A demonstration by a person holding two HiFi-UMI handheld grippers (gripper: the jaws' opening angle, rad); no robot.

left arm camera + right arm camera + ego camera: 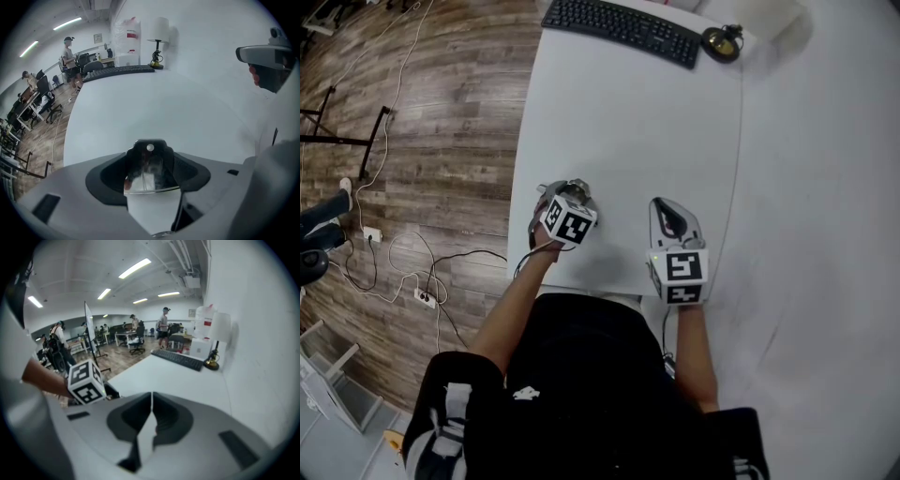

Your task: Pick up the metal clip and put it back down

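- Left gripper (566,193): jaws pinched on the metal clip (149,158), a dark piece with a shiny reflective face and a small silver stud at its top.
- The clip sits upright between the dark jaw pads, stud end pointing away from the camera.
- This gripper is over the near left corner of the white table (628,122). Cannot tell whether the clip touches the top.
- Right gripper (151,405): jaws pressed together, nothing between them. It is at the near edge of the table, beside the left one but apart from it.
- At the far end of the table is a black keyboard (621,28). A dark, brass-toned lamp base (722,43) stands just to its right.
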